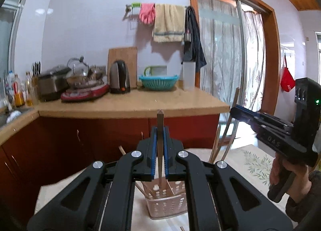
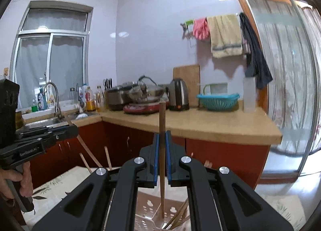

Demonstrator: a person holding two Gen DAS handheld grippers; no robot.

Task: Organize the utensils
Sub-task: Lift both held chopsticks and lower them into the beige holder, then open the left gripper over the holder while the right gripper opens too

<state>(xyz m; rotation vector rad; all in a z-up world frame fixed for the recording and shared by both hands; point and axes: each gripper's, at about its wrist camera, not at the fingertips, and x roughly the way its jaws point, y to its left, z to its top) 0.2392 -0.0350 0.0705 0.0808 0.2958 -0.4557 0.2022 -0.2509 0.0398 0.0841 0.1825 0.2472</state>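
Chopsticks clamped upright — one in left hand-held gripper, one in right hand-held gripper — tips kept directly below, over pink holder, for straight insertion.

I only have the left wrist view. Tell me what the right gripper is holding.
Observer: The right gripper has its fingers shut on a brown chopstick, held upright.
Operator: Report where its lower end is.
Observer: It appears to dip inside the pink basket.
Operator: Say what else is in there.
Observer: Some leaning chopsticks rest toward the basket's right side.
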